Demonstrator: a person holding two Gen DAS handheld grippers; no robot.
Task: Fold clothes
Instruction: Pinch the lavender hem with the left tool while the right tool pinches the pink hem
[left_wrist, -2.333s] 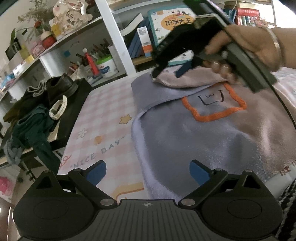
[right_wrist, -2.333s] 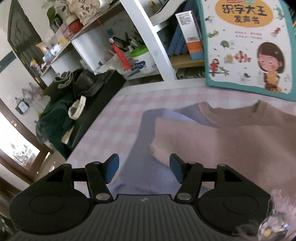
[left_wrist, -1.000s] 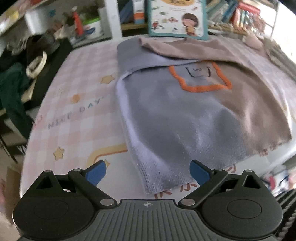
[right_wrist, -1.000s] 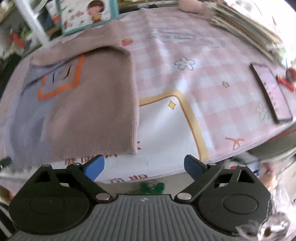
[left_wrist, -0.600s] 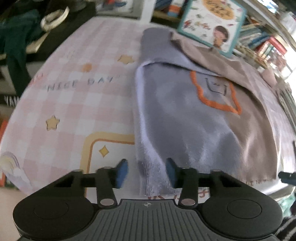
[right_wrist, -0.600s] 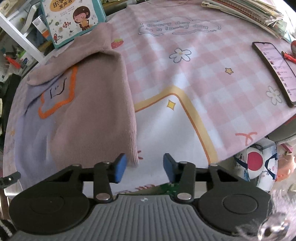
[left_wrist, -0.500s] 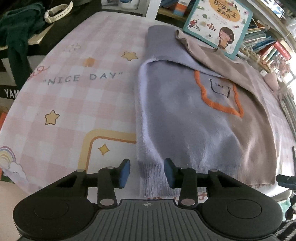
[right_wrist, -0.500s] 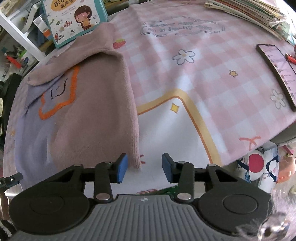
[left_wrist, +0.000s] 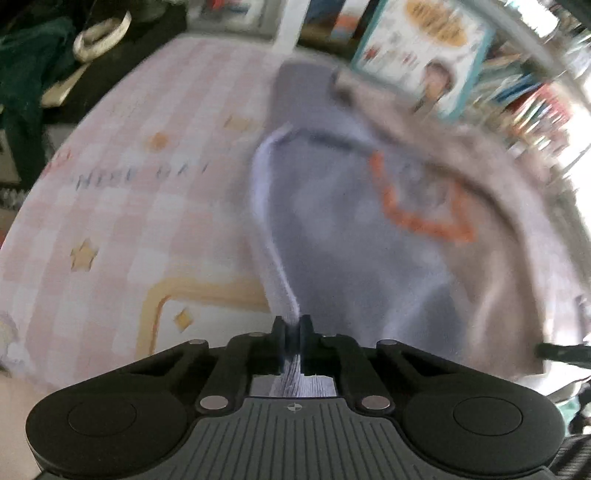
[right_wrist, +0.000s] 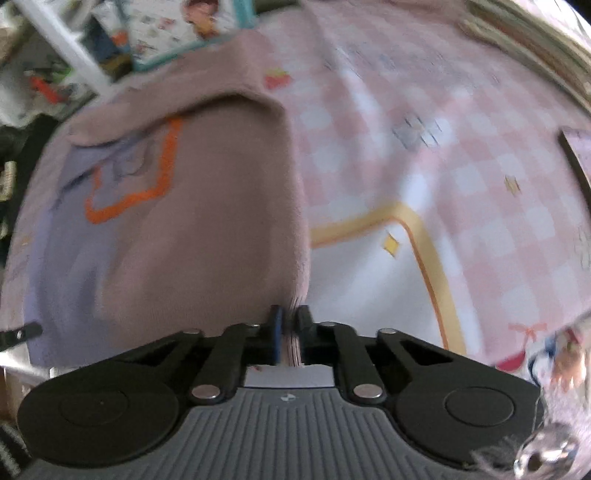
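With its sleeves already lying folded across the chest, the sweater (left_wrist: 369, 258) spreads ahead of both claws, left gripper (left_wrist: 291, 328) and right gripper (right_wrist: 287, 320) each clamped on a hem corner, the lengthwise fold apparently left

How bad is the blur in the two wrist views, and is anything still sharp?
Left wrist: sweater and tablecloth lettering smeared, window glare upper right; left gripper sharp. Right wrist: sweater and book smeared; right gripper sharp.
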